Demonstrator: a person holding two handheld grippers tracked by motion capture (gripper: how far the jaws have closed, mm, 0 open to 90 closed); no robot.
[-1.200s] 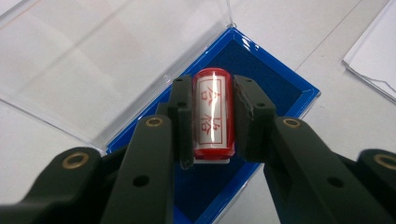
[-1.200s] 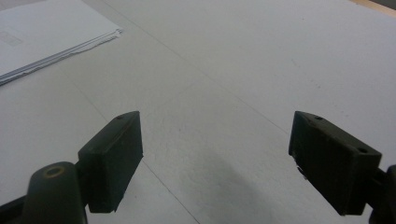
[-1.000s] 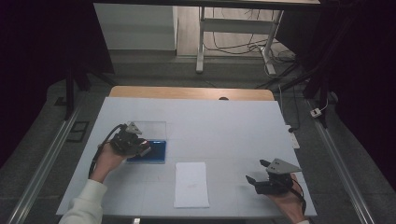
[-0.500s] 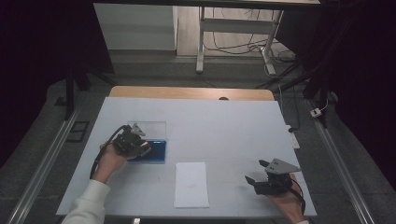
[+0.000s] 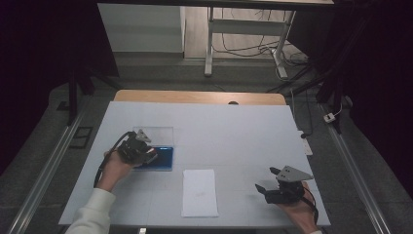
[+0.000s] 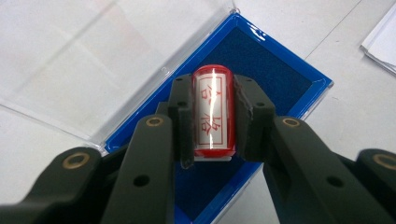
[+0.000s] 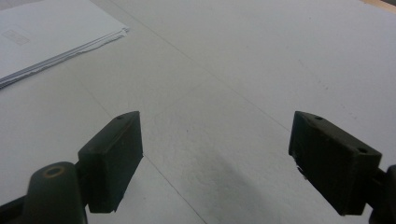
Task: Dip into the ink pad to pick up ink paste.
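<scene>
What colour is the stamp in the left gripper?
Red, with a white label bearing red characters: stamp, clearest in the left gripper view.

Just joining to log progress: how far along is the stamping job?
Done: the ink pad case lies open, lid flat on the table. In hand: the left gripper is shut on the red stamp over the blue pad. Left: the paper looks unstamped; the right gripper waits open.

Red stamp (image 6: 212, 112) with red characters; blue ink pad (image 6: 275, 70).
</scene>
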